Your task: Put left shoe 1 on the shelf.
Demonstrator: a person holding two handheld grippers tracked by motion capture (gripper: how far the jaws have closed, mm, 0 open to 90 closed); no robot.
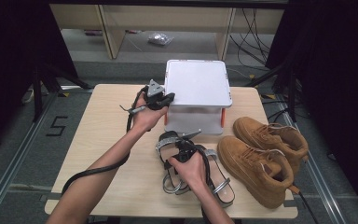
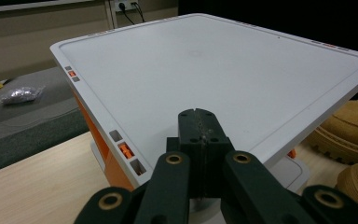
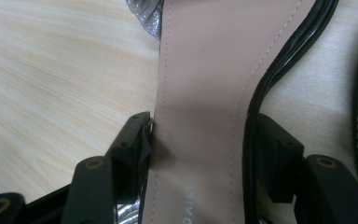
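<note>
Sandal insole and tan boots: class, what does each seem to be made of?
The sandal's pink-beige insole looks like smooth leather or imitation, matte, with stitching along its edges. The tan lace-up boots look like suede or nubuck: soft, napped, without shine.

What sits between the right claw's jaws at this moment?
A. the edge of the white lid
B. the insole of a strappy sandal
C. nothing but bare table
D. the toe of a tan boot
B: in the right gripper view the right claw straddles the sandal, one jaw at each edge of its pinkish insole, and the high view shows that hand over the sandals, apart from the tan boots.
</note>
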